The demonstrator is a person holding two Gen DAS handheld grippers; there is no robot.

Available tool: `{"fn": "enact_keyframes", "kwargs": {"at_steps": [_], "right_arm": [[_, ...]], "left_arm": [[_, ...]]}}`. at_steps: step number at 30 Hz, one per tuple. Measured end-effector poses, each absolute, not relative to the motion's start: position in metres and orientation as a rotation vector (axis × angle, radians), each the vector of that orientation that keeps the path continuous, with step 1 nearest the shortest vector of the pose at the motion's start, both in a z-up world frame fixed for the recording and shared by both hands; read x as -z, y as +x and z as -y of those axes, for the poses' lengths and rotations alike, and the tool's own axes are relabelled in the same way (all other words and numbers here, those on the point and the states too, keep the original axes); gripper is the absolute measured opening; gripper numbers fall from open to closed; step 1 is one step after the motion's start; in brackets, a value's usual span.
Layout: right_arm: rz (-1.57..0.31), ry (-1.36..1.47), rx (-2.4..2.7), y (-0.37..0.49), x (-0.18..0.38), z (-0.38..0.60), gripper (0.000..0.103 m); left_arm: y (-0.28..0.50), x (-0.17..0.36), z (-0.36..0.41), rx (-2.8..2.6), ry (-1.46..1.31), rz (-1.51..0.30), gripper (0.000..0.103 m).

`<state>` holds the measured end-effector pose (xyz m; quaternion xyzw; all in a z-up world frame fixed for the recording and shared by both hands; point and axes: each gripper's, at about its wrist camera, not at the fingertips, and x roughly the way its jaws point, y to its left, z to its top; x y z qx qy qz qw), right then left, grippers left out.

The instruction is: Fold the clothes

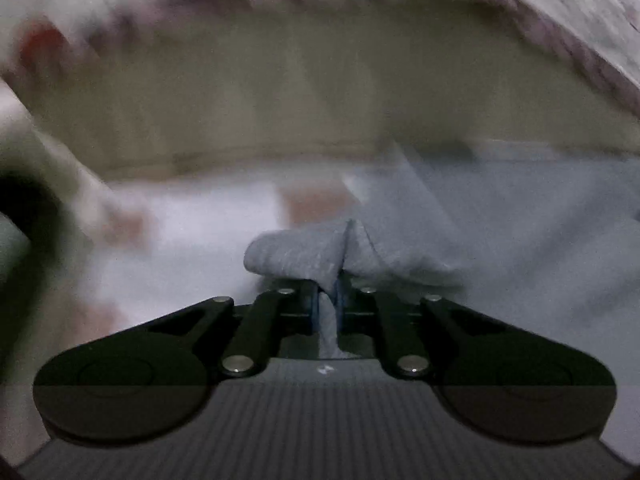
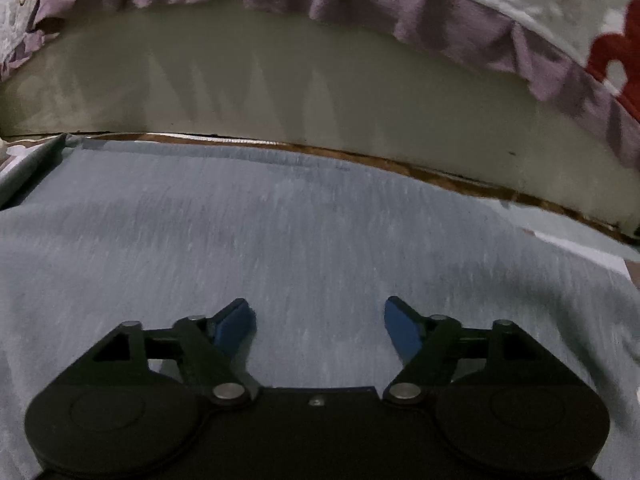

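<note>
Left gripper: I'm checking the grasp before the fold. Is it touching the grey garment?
Touching. The left wrist view shows the left gripper shut on a pinched fold of the grey garment, with cloth squeezed between its blue pads.

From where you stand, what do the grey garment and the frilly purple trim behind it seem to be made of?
The grey garment looks like soft knit jersey, perhaps cotton: matte and flecked, and it bunches limply where the left gripper pinches it. The purple trim seems a thin woven cloth, gathered into ruffles along a printed cover's edge; its fibre cannot be told.
</note>
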<state>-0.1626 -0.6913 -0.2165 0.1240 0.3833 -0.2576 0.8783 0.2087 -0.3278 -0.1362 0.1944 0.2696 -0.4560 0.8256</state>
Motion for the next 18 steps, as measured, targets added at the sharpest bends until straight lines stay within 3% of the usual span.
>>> {"fn": "enact_keyframes", "kwargs": {"at_steps": [3, 4, 5, 7, 10, 18], "right_arm": [[-0.801, 0.277, 0.532, -0.169, 0.215, 0.693, 0.080], [-0.803, 0.278, 0.530, -0.170, 0.215, 0.693, 0.080], [-0.806, 0.275, 0.533, -0.170, 0.215, 0.693, 0.081], [-0.814, 0.274, 0.547, -0.167, 0.215, 0.693, 0.082], [-0.829, 0.299, 0.631, -0.161, 0.211, 0.684, 0.081], [-0.692, 0.237, 0.512, -0.157, 0.156, 0.594, 0.081]], "left_arm": [[0.246, 0.106, 0.333, 0.696, 0.355, -0.418, 0.011], [0.258, 0.101, 0.336, 0.622, 0.356, -0.385, 0.022], [0.270, 0.098, 0.339, 0.570, 0.369, -0.389, 0.041], [0.287, 0.092, 0.338, 0.494, 0.391, -0.433, 0.058], [0.280, 0.085, 0.314, 0.514, 0.354, -0.478, 0.064], [0.221, 0.096, 0.203, 0.577, 0.370, -0.735, 0.064]]}}
